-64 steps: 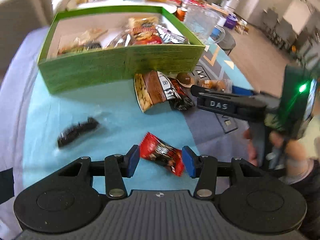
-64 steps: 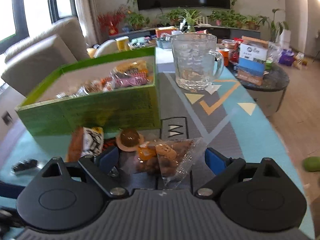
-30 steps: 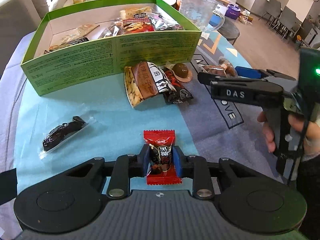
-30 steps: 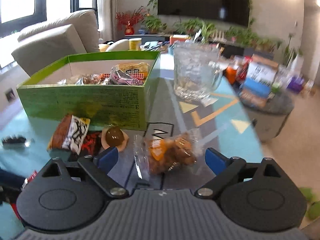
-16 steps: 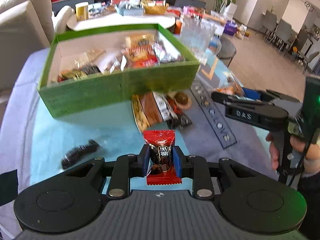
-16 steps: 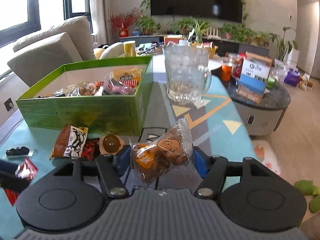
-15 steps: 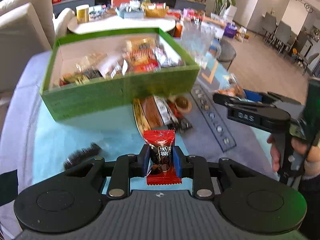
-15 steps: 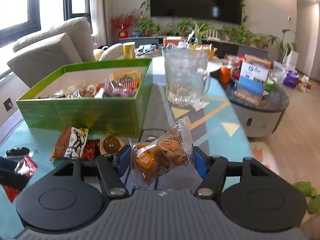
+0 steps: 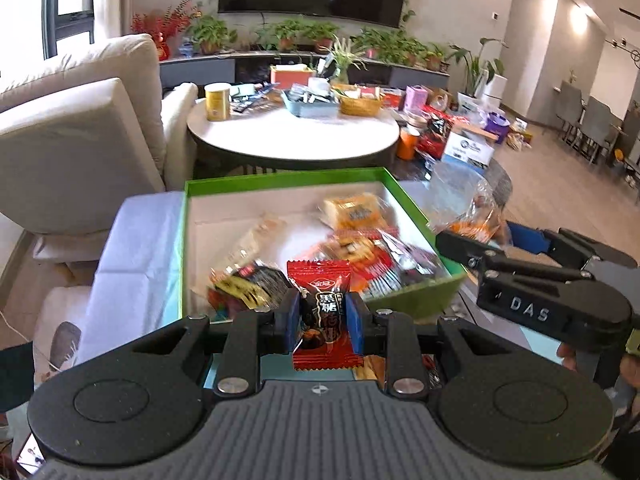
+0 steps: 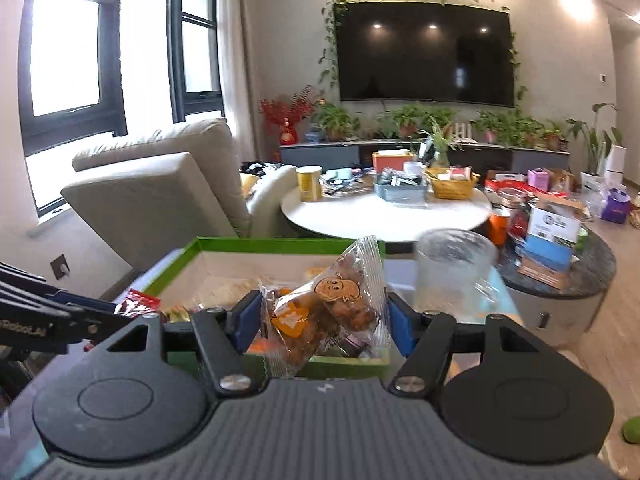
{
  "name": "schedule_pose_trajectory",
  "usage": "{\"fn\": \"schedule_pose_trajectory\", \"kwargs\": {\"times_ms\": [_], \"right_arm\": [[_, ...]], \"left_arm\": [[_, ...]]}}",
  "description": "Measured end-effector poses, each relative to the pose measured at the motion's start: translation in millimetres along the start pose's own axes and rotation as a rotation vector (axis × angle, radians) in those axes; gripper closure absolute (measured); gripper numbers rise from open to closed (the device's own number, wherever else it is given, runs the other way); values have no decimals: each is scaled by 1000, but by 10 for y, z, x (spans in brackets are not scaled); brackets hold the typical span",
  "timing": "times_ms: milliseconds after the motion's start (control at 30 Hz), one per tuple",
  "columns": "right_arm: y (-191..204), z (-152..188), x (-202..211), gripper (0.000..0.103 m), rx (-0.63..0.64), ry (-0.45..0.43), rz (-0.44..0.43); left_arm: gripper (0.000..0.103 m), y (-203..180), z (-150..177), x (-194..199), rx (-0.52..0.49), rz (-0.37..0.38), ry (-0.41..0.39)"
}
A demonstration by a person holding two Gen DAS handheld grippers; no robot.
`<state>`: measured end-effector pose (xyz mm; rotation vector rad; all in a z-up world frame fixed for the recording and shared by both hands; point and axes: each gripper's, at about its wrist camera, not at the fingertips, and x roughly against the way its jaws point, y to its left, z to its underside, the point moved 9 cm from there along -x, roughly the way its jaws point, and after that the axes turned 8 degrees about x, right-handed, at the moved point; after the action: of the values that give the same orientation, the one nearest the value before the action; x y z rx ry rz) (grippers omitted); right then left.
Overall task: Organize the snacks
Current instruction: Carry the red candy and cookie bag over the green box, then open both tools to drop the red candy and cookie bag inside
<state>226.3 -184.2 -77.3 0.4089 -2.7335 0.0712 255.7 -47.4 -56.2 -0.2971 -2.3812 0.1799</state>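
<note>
Both snacks have come up off the table since a second ago; my left gripper point(image 9: 322, 322) is pinched narrow on the red candy packet point(image 9: 320, 312), which now hangs over the near wall of the green box point(image 9: 408, 300); my right gripper point(image 10: 323, 322), jaws about half wide, clamps the clear cookie bag point(image 10: 326, 308) above the box's near right corner; by my reckoning the pick-ups are done and only the drop into the box remains; a glass mug point(image 10: 454, 268) stands just right of it.
</note>
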Motion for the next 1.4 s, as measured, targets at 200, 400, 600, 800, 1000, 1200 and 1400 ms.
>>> {"fn": "schedule_pose_trajectory", "kwargs": {"times_ms": [200,400,600,800,1000,1200,1400], "right_arm": [[41,-78,-249,42,-30,11,-5],[112,-43,-469,42,-52,46,-11],[186,32,-630,42,-55,82,-19],[105,53,-708,41,-73,60,85],[77,103,-552,41,-46,39,99],[157,159,-428,41,-17,52,73],[72,223,-296,41,-2,70,90]], "left_arm": [[80,184,-160,-191,7,-24,-10],[80,332,-201,-439,32,-42,11],[80,381,-205,-618,31,-44,35],[67,404,-195,-739,23,-56,43],[60,482,-125,-744,45,-65,46],[60,512,-53,-556,49,-50,30],[60,502,174,-282,-10,7,52]]}}
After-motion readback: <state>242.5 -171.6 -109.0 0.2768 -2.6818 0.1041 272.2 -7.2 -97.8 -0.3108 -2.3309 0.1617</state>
